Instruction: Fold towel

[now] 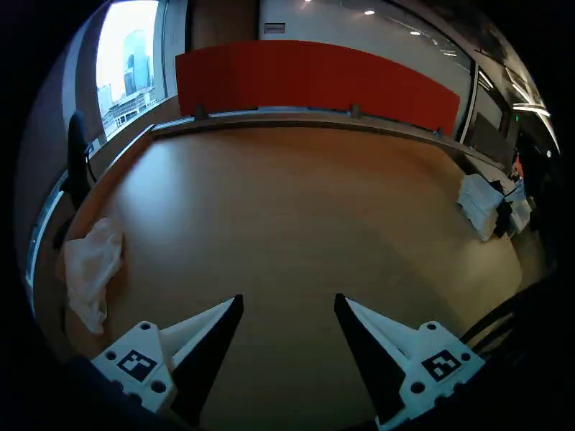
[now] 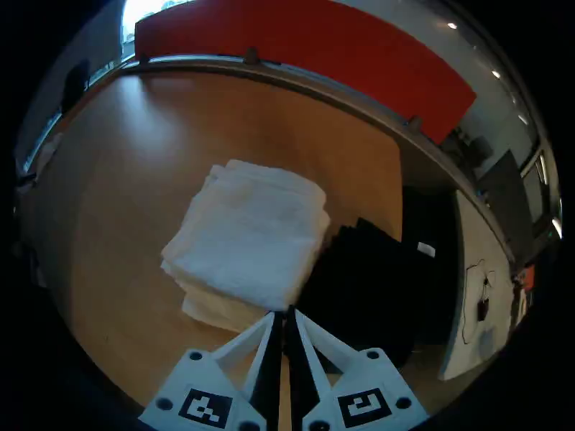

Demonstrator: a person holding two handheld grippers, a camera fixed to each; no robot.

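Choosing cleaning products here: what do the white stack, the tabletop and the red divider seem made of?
White stack: soft matte cloth, likely terry towelling, shown by layered folded edges.
Tabletop: wood or wood-look laminate, smooth, with a soft sheen.
Red divider: flat matte panel, perhaps fabric-covered; material unclear.

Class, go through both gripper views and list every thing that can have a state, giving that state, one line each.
left gripper, jaws wide open, empty
right gripper, jaws shut
white towel stack, folded, lying flat on the table
loose towel, crumpled, not yet folded
black cloths, piled right beside the white stack
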